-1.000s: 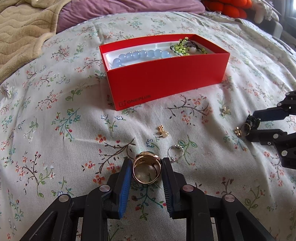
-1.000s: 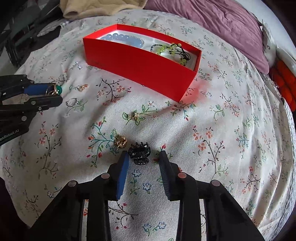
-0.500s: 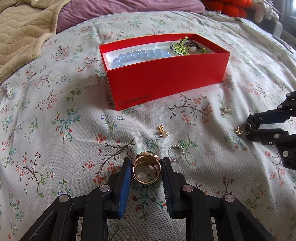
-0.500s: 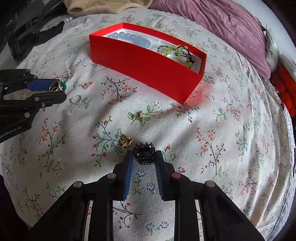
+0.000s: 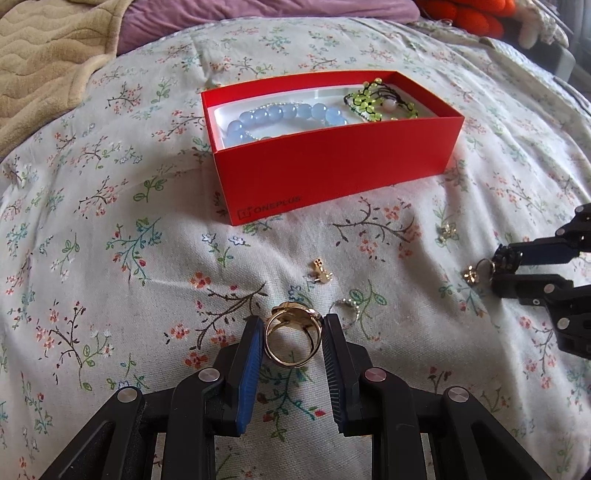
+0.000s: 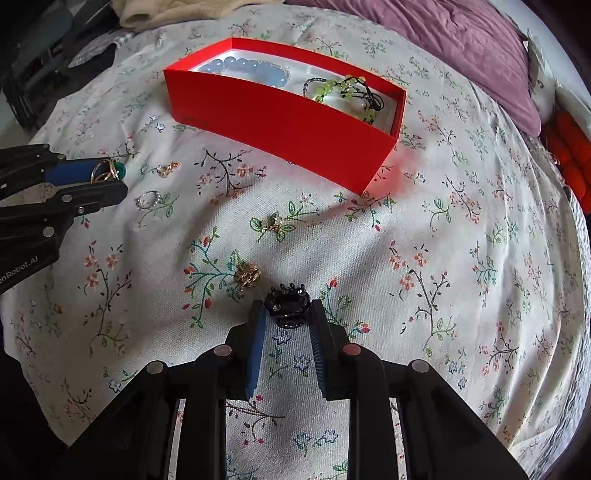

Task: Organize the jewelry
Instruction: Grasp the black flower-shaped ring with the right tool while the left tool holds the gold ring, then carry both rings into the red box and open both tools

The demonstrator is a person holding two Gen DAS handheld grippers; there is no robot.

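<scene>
A red box [image 5: 332,162] [image 6: 280,122] sits on the floral bedspread, holding a blue bead bracelet [image 5: 280,118] and a green bead bracelet [image 5: 376,99]. My left gripper [image 5: 292,332] is shut on a gold ring [image 5: 291,341], which also shows in the right wrist view [image 6: 107,171]. My right gripper [image 6: 287,314] is shut on a small black hair claw [image 6: 287,306]. Loose on the cloth lie a silver ring [image 5: 349,308], a gold charm [image 5: 320,271], a gold earring [image 6: 247,277] and another small earring [image 6: 275,223].
A beige blanket [image 5: 48,55] and purple pillow [image 5: 258,14] lie beyond the box. Orange items [image 5: 465,14] sit at the far right. The bed edge drops off at the left in the right wrist view [image 6: 22,110].
My right gripper moved forward and closed on the black hair claw. The left gripper kept its hold on the gold ring and barely moved.
</scene>
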